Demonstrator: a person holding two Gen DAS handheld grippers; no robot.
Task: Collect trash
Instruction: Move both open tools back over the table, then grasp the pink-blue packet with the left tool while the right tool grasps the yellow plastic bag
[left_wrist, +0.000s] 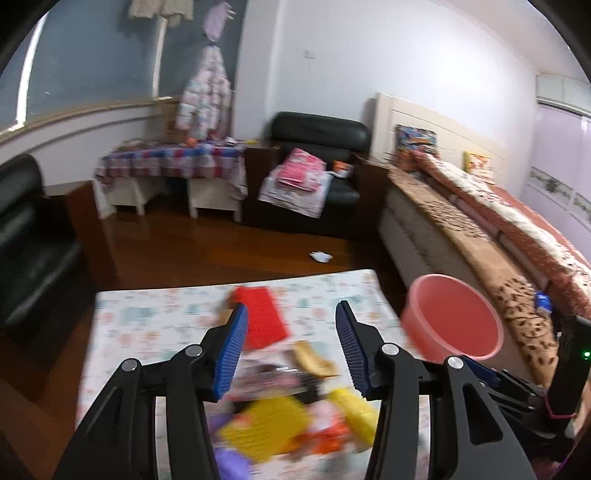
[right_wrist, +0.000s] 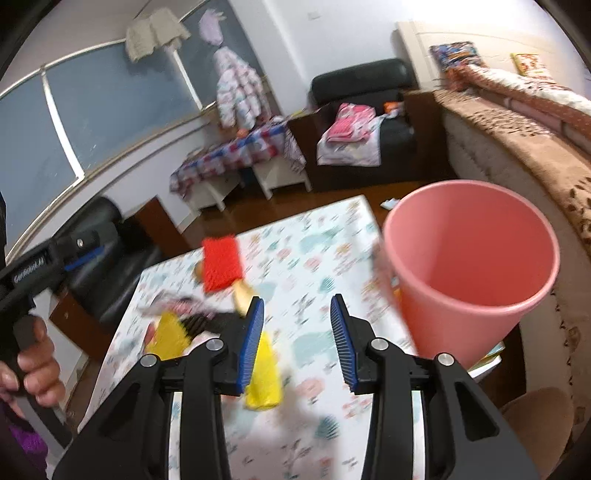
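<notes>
Nearest, the left gripper (left_wrist: 290, 345) hung over the patterned table (left_wrist: 147, 321), its blue-padded jaws parted wide with nothing between them. Blurred wrappers lay directly beneath it: a yellow wrapper (left_wrist: 264, 428) closest, then a red packet (left_wrist: 260, 317) farther on. The right gripper (right_wrist: 297, 341) was also parted and empty, with the trash off to its left. The pink bin (right_wrist: 469, 273) stood at the table's right edge, nearer the right gripper.

Even, dim indoor light; my tabletop litter (left_wrist: 280, 417) smears with motion blur, and fisheye bending curves the dark-cornered edges.
</notes>
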